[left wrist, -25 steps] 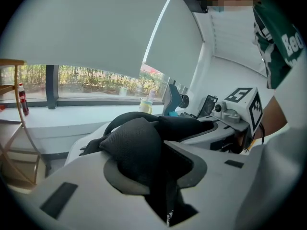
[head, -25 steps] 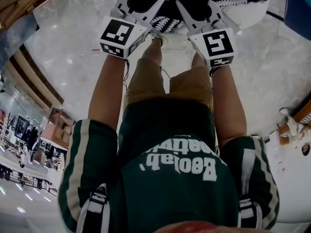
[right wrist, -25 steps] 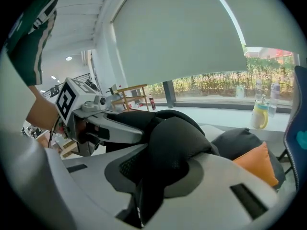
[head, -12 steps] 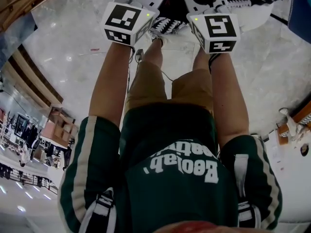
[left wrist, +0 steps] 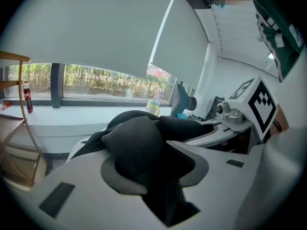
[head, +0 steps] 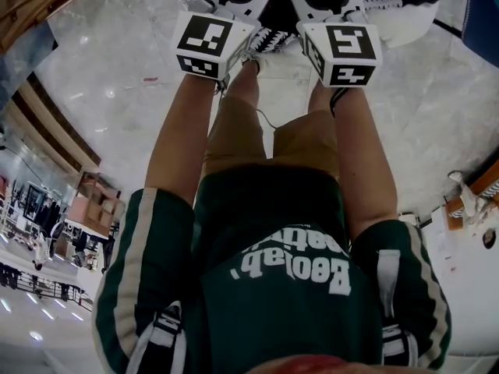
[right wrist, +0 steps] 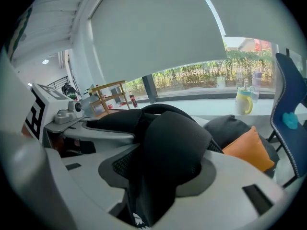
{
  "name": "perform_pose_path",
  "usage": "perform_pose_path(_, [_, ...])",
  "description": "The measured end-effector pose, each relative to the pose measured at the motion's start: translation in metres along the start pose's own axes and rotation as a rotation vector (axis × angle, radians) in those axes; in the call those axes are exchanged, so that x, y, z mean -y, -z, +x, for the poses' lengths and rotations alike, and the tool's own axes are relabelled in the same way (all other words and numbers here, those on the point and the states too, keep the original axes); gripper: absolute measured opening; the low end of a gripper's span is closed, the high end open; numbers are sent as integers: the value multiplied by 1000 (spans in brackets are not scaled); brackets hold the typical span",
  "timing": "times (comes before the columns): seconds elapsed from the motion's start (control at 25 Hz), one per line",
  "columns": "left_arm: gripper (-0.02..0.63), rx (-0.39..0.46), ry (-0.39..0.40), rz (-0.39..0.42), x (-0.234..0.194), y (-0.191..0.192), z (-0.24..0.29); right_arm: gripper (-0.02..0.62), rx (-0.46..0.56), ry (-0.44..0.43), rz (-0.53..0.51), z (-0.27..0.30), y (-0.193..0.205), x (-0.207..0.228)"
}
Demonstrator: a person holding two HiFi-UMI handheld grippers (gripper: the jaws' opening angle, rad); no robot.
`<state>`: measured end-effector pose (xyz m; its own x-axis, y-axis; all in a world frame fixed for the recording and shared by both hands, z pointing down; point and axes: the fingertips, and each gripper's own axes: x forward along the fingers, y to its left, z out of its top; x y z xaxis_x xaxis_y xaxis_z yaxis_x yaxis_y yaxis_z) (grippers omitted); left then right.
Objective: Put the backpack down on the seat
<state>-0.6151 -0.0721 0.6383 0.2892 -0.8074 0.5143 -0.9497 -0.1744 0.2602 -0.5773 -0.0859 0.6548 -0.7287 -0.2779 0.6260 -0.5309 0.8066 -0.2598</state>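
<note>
Now backpack (head: 274, 2) is seen at 12 o'clock, long axis unclear; left gripper (left wrist: 153, 171) and right gripper (right wrist: 158, 176), tilted down, have just been opened around its straps (right wrist: 172, 143).

**Left gripper: strap between opening fingers**

My left gripper (left wrist: 154, 163) has a black mesh backpack strap (left wrist: 136, 147) between its white fingers (left wrist: 81, 186). The fingers have just been opening. The strap leans on the left one, and a dark gap shows on the right one's side. The right gripper (left wrist: 216, 130) sits just beside it at the right, marker cube toward me, against the same black fabric. Behind is a white sill (left wrist: 72, 115) with a cola bottle (left wrist: 29, 97) at far left and a yellow cup (left wrist: 153, 108) near centre. A blue chair (left wrist: 181, 98) stands by the cup, under a lowered blind (left wrist: 96, 28).
</note>
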Motion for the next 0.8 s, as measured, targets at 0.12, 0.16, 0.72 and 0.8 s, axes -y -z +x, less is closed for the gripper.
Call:
perform_pose_path(0.12, [161,-11,-23,8,4,7,-2,219,-25,54,15,-4,7,3])
perform_pose_path(0.16, [163,-13,-32,11,5,9,-4,225,-32,73,17,-6,10,4])
perform_pose_path(0.72, [233,-41,-79,13,15,30,-27,267,-163,193,-3,-32,39,10])
perform_pose_path(0.8, [249,-59,-94,27,18,33,-28,273,-173,223,-3,-39,44,17])
